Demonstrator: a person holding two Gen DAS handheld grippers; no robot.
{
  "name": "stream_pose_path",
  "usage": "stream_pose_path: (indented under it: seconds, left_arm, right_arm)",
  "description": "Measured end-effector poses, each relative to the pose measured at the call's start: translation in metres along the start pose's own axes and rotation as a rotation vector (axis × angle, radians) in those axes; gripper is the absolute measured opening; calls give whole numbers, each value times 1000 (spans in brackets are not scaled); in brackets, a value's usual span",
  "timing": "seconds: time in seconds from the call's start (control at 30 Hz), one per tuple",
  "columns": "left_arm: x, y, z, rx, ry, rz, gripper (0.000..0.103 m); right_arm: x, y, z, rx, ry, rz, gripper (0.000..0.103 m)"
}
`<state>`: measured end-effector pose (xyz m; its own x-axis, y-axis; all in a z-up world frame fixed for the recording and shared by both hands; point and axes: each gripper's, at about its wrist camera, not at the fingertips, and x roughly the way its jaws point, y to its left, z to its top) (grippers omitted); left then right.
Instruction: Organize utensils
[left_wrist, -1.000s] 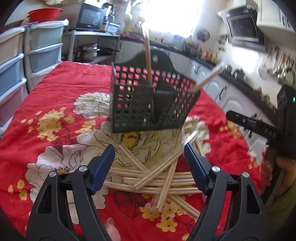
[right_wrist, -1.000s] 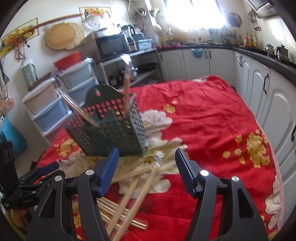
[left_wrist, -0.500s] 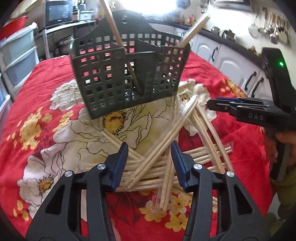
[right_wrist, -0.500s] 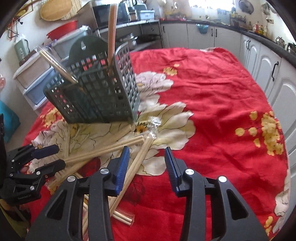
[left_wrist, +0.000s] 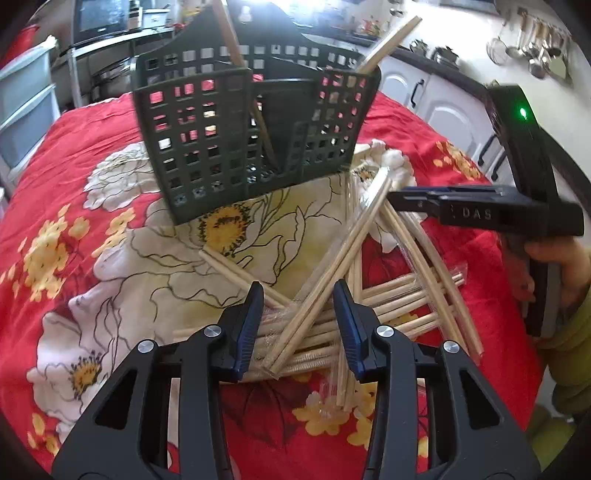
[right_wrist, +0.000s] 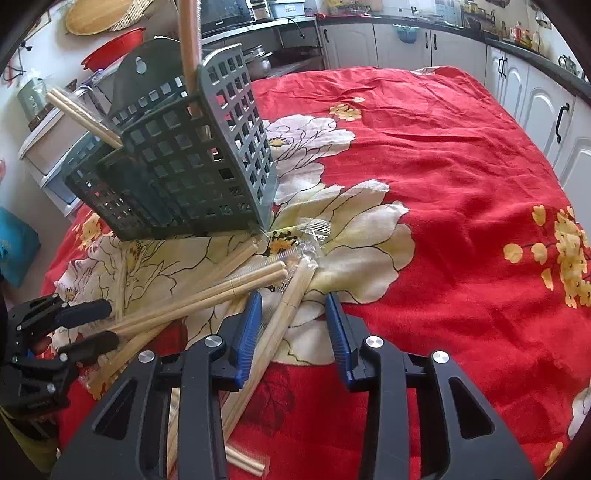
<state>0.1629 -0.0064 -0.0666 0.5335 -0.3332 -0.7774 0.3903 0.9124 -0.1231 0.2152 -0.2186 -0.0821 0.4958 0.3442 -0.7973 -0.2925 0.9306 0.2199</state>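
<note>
Nearest, the left gripper (left_wrist: 298, 317) has been closing – fingers spread around a wrapped chopstick pair (left_wrist: 332, 273) angling away rightward. The right gripper (right_wrist: 293, 326) likewise, straddling another pair (right_wrist: 280, 317) on the table (right_wrist: 461, 206). Beyond stands the green basket (left_wrist: 236, 140).

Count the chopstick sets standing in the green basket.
2: a brown one upright in the basket, a wrapped pair leaning out over its end. Others may be hidden.

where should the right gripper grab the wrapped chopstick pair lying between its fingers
Grip the wrapped chopstick pair on its shaft just below the upper end, coming from above. It lies slanted on top of the pile on the red cloth, that stretch clear of other sticks. The right gripper, jaws just narrowing, already straddles it without pinching.
</note>
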Motion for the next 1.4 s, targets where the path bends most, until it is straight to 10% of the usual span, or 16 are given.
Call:
stream_pose_path:
  seconds: [0.63,1.4]
  left_arm:
    - [9,-3,13,78,53,-21,13]
    - [-57,14,20,-36,-144,-112,0]
  right_arm:
    - [-4,-30,9,177,-16,59,8]
    - [-88,-5,19,117,-253,145,6]
